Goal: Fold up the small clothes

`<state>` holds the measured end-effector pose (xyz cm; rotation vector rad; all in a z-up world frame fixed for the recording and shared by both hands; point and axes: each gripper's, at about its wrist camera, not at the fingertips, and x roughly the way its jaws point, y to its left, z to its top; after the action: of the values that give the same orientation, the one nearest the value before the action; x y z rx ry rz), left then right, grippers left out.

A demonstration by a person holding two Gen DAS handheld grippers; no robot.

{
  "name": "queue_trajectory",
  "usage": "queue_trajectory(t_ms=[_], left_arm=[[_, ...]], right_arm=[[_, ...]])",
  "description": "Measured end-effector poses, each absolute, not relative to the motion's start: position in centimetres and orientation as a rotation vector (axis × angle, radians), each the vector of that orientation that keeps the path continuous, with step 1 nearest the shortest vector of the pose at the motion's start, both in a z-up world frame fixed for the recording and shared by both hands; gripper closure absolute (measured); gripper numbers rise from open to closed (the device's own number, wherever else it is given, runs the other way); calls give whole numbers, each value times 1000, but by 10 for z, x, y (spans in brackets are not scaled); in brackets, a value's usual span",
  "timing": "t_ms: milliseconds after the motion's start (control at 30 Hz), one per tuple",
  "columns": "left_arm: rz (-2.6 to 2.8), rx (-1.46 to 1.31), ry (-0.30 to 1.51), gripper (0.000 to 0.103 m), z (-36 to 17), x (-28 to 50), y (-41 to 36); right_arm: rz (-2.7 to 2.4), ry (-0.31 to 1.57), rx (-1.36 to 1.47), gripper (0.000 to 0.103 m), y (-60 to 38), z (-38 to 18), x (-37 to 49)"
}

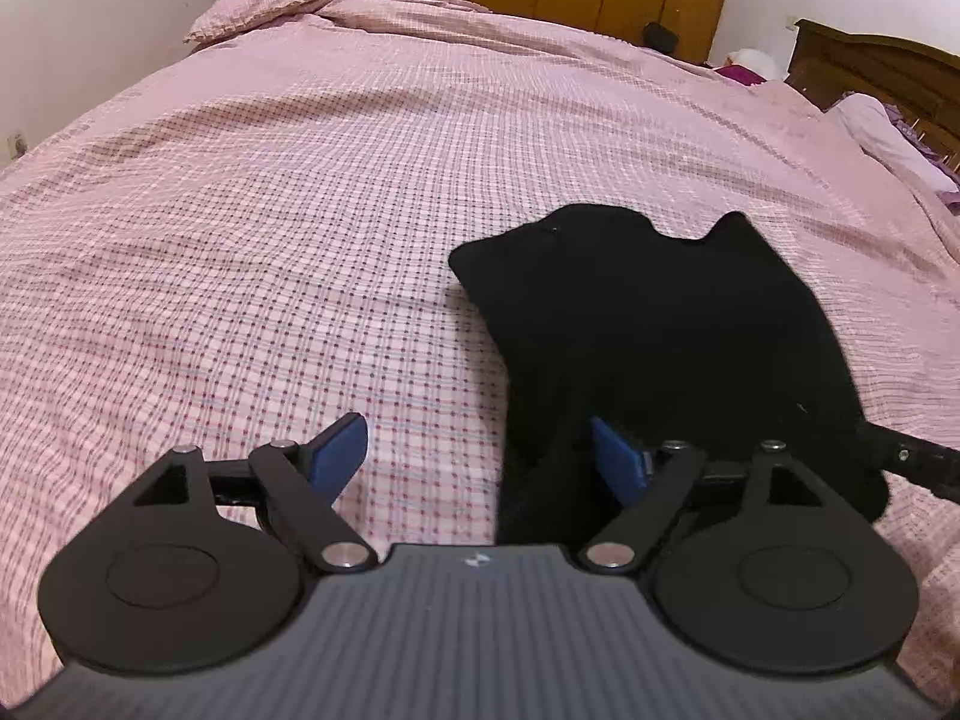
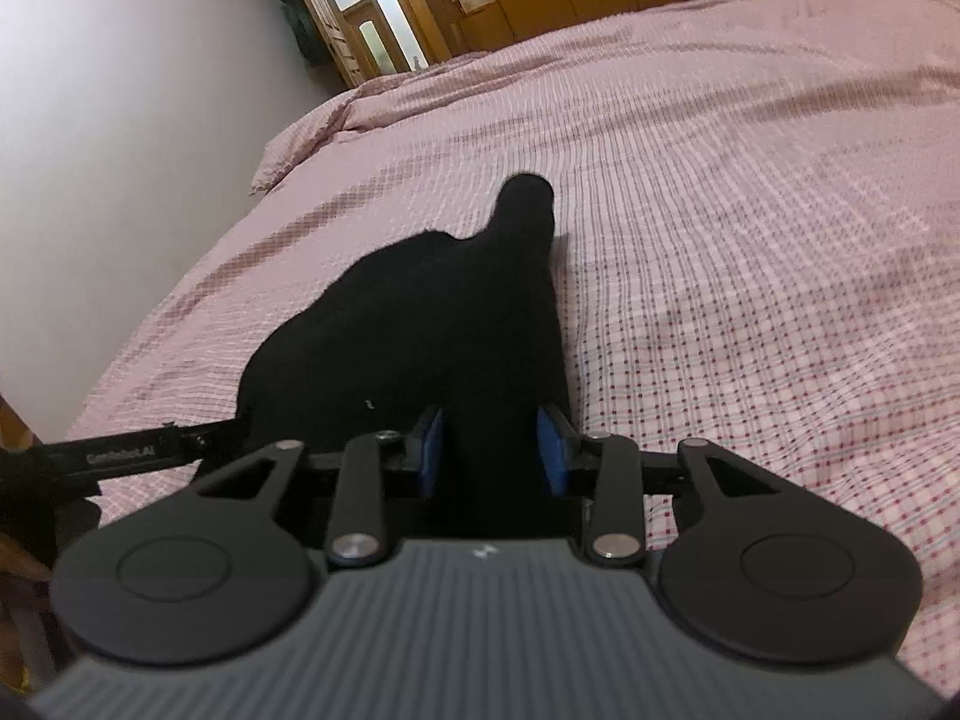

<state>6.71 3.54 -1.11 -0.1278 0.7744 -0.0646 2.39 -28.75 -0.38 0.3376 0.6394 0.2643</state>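
Blue pads of the right tool [image 2: 493, 450], at lower centre, are clenched on the near edge of a black garment [image 2: 420, 324] spread on the checked bed [image 2: 750, 240]; the left tool [image 1: 480, 450] is released astride its edge, to be closed before an even lift.

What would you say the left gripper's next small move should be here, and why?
Probably close the left gripper on the near edge of the black garment. Its jaws stand wide open, with the cloth lying between the pads at the right pad, ungripped. The right gripper appears to already pinch a bunched part of the garment, so both near corners could then be lifted over the pink checked bedspread.
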Motion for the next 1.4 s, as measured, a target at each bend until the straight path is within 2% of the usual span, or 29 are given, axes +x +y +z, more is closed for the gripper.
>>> queue_trajectory(t_ms=[33,167,233,400,500,900,1400], left_arm=[[-65,-127,775,18,-8,62,33],[-69,-60,771,11,1,43,16],[-77,-46,780,11,1,34,9],[-99,-47,830,6,-6,21,-3],[-90,-50,858,6,-12,19,-5],[-105,-51,982,6,-38,18,-14],[-139,-52,1006,6,-46,21,-17]], right_arm=[[266,636,334,52,-286,-1,19],[286,600,304,45,-278,6,-3],[284,593,271,33,-273,8,-11],[270,609,240,33,-269,9,-27],[251,687,250,18,-272,1,-24],[215,796,297,18,-271,-23,-25],[211,813,288,18,-269,-26,-23]])
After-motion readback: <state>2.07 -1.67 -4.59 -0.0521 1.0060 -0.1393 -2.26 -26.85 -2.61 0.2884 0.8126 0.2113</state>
